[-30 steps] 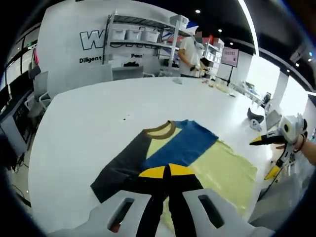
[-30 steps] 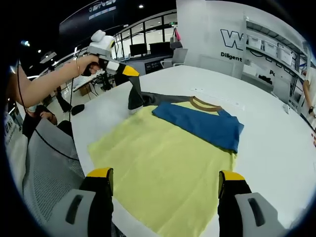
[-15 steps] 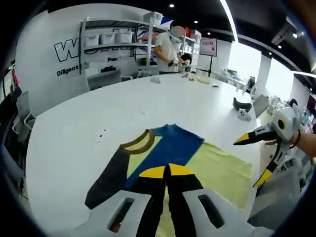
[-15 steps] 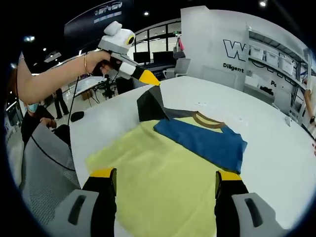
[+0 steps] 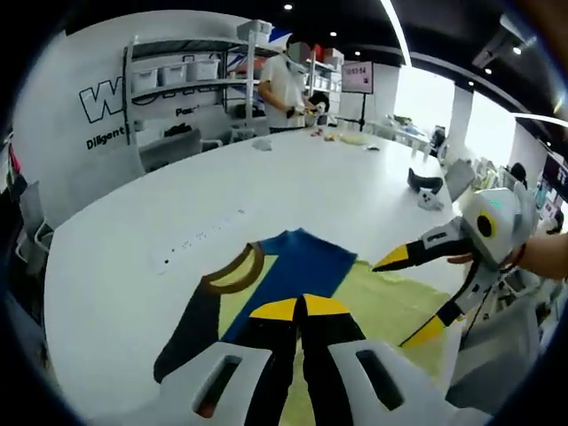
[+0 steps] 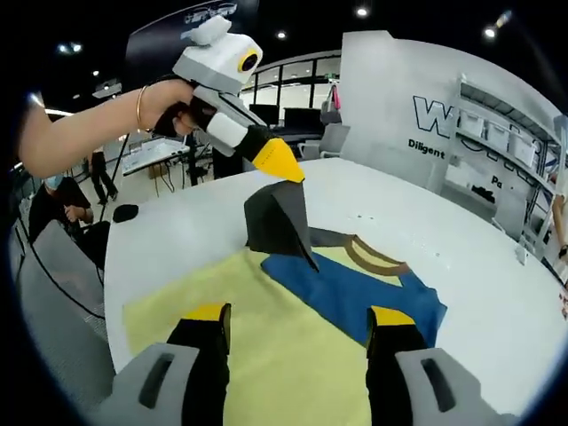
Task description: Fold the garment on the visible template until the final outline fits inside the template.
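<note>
**Dark sleeve lifted off the table**

Your left gripper (image 6: 286,169) has risen since the earlier frame and now hangs in the upper middle of the right gripper view, its yellow tips pinched together on the dark sleeve (image 6: 277,220), which hangs in a peaked fold above the shirt (image 6: 302,342). In the left gripper view the same gripper's jaws (image 5: 299,309) sit at the bottom centre, pressed shut with dark cloth running down between them.

Your right gripper (image 6: 300,316) stands released at the bottom of its own view, jaws well apart and holding nothing, with yellow cloth beneath the gap. You see it again at the right of the left gripper view (image 5: 410,293), tips spread, hovering over the yellow edge of the shirt.

The shirt (image 5: 293,275) lies on the white table (image 5: 177,213), low in the centre of both views. Its blue sleeve (image 6: 355,293) is already folded across the yellow body, just below the brown collar (image 6: 373,257). A template outline cannot be made out around it.

Shelves (image 5: 177,75) stand at the upper left of the left gripper view, with a person (image 5: 286,84) beside them.
</note>
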A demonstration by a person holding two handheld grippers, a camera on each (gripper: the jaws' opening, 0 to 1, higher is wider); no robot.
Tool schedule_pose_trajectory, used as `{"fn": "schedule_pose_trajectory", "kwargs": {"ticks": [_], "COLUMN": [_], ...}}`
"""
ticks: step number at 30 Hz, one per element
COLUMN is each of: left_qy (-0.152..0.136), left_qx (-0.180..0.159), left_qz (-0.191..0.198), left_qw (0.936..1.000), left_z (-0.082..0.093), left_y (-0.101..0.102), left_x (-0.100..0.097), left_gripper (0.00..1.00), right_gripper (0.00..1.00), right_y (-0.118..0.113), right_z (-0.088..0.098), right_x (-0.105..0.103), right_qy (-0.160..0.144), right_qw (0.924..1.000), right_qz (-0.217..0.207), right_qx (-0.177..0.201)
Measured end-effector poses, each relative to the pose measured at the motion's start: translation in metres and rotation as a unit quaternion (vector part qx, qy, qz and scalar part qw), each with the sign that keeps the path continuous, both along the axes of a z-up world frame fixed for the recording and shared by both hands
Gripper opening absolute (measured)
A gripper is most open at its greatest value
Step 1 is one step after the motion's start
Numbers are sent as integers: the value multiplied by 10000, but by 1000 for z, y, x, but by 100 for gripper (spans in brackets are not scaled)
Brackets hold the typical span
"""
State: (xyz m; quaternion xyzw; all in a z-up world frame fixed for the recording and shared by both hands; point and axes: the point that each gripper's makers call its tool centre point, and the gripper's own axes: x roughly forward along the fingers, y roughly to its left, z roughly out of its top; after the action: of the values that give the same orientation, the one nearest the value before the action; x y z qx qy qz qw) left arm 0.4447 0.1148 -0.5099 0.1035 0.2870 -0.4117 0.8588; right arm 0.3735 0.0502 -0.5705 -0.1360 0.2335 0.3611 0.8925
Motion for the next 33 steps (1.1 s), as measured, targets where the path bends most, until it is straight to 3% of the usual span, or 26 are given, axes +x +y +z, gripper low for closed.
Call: {"fn": "schedule_pose_trajectory", "kwargs": {"ticks": [9,13,15,19,26,33], "left_qy": [48,101,168,159,-41,113], "left_qx": [184,164,141,224,418,444], "left_qz": [-380,-436,-563,-709,-829,-895], "left_qw": [9991,9989,9982,9971,9957,9949], "left_z": [-8,-9,-10,-11,-18,-35], "left_y": [-20,-25,-32,-38,-49,-74], "left_x": [2,3,3,7,26,40], "left_gripper": [5,5,5,5,5,5], "right_gripper": [36,28,24,0,0,0], "right_y": [9,12,15,17,9,-13], "right_z": [-5,-12,-25,-30,-31,-38], "right_x": [38,44,51,54,54,55], "right_qy": [-398,-450,-431,-404,-200,-9], "right_qw": [9989,9982,9974,9970,9985,9988], "right_qz": [104,181,266,377,273,25], "right_qx": [-208,-342,-514,-545,-436,-481]}}
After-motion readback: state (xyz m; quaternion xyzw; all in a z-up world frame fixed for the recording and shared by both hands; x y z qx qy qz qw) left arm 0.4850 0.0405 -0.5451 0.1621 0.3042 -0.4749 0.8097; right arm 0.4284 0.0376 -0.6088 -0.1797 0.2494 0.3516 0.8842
